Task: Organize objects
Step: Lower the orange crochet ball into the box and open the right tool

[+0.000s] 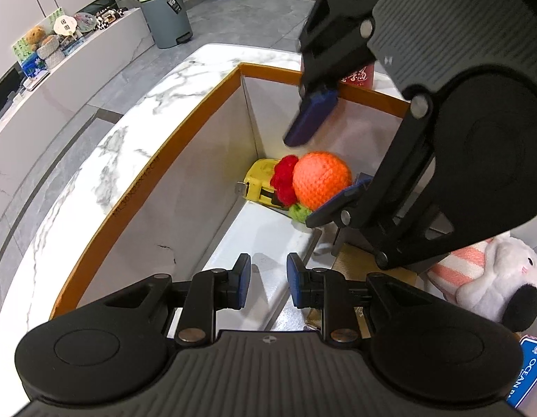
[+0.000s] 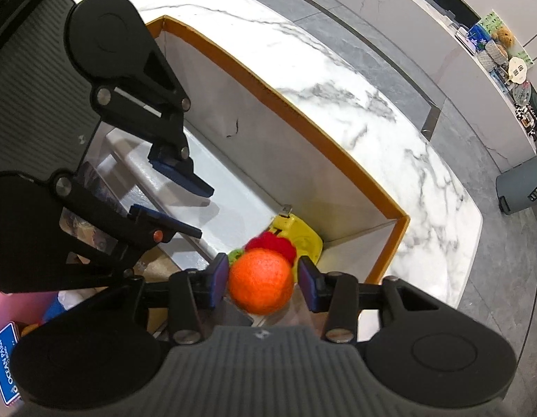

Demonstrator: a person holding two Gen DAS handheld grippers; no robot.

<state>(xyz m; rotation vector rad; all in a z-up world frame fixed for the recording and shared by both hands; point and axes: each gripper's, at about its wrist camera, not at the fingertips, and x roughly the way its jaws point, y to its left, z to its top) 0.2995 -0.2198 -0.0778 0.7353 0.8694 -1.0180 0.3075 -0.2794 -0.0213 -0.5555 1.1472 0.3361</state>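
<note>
An orange crocheted ball lies in the far corner of an orange-rimmed cardboard box, against a red crocheted piece, a green crocheted bit and a yellow tape measure. My right gripper is open, its pads on either side of the orange ball with gaps; it also shows in the left wrist view. My left gripper is open and empty over the box's near end; it also shows in the right wrist view.
The box stands on a white marble counter. A white and pink plush toy and a blue card lie beside the box. A grey bin stands on the floor beyond.
</note>
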